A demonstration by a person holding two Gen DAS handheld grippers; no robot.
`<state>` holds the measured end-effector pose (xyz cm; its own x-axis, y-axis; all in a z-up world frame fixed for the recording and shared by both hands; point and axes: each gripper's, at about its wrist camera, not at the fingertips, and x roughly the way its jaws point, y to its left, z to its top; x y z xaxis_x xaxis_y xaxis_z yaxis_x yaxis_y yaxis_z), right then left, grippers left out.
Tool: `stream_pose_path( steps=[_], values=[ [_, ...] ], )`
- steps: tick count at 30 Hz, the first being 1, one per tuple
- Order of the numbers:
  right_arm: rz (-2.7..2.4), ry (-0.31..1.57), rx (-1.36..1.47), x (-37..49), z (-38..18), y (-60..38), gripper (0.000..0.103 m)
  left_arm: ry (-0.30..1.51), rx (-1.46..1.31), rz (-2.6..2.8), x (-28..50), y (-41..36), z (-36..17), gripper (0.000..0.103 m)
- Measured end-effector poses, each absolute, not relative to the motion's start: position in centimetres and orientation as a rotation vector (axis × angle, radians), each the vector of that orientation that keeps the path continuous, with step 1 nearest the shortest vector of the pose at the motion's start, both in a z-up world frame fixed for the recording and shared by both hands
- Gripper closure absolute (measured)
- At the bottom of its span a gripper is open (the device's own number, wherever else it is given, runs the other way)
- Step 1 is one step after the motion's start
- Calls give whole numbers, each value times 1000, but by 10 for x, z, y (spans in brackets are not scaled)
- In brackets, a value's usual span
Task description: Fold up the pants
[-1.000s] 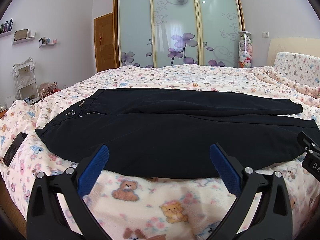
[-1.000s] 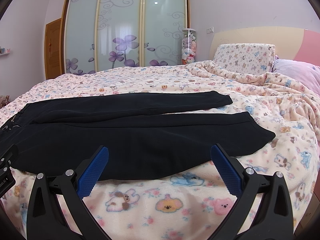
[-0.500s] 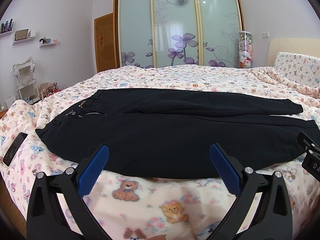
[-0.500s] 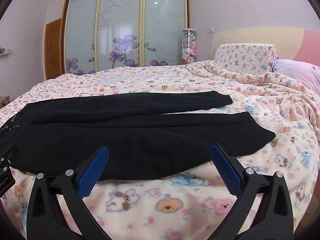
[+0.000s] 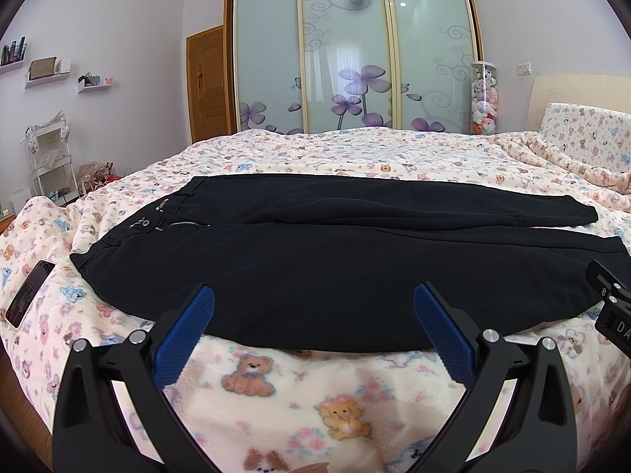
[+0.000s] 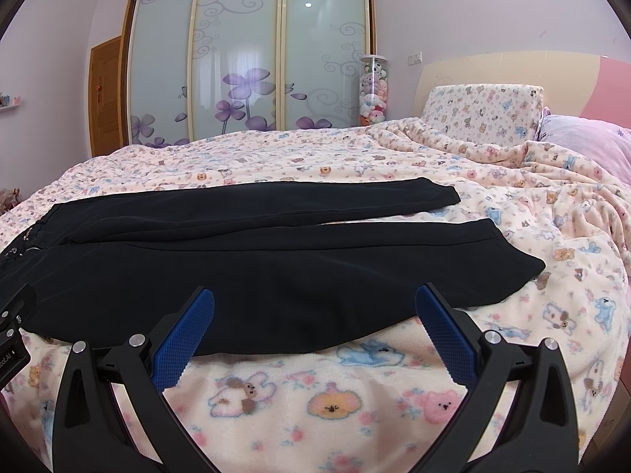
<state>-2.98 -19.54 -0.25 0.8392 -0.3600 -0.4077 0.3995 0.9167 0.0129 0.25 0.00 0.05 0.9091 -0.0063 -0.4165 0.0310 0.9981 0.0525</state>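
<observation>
Pants (image 5: pixel 335 260) lying flat along near edge of bed (image 5: pixel 355 149), waistband toward foot end, legs reaching toward headboard end, far leg apart from near one at cuffs. Left gripper (image 5: pixel 313 303) hovering by near edge, jaws spread wide, gripping nothing. Right gripper (image 6: pixel 315 303) hovering likewise by near leg, jaws spread, empty. Phone (image 5: pixel 29 293) lying near foot-end corner, beside waistband. Pillow (image 6: pixel 485 112) sitting at headboard end.
</observation>
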Motion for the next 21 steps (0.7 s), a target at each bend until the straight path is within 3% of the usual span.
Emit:
stream_pose_path(
  steps=[7,12,21],
  values=[
    [-346,413,137,-34,1,-204,1,453,40,-39,3,2,-5,2],
    [-154,289,241,-47,11,-216,1,455,49,-25,3,0,-7,2],
    [45,433,421,3,46,-312,1,458,101,-50,31,-14,17,2]
  ],
)
